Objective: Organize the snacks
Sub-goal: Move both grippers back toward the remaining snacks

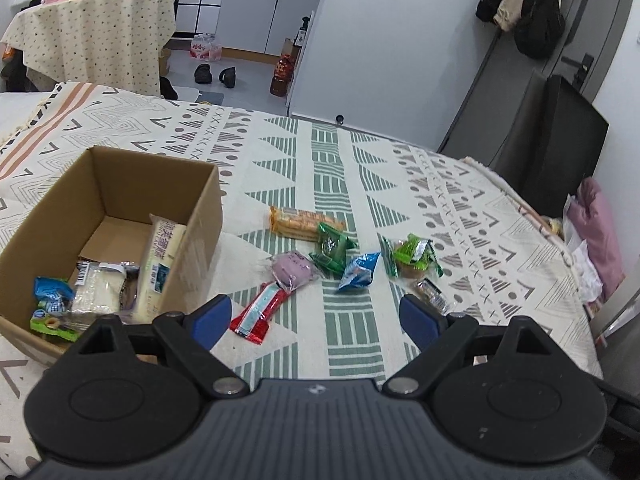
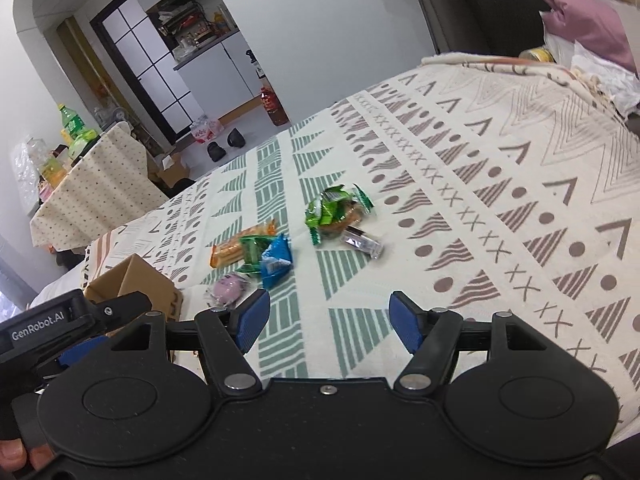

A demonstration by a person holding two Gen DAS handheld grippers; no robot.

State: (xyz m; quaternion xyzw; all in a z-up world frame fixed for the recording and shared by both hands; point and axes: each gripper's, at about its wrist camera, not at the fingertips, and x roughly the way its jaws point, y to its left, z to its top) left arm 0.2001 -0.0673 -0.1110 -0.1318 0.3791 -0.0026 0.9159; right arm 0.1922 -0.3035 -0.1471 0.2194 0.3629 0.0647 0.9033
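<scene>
The left gripper and right gripper both hover with fingers spread, holding nothing. Loose snack packets lie on the patterned bedspread just ahead; the cardboard box sits left of the left fingers.

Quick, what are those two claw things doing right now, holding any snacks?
Left gripper: open, holding nothing, above the patterned cloth.
Right gripper: open, holding nothing.
</scene>
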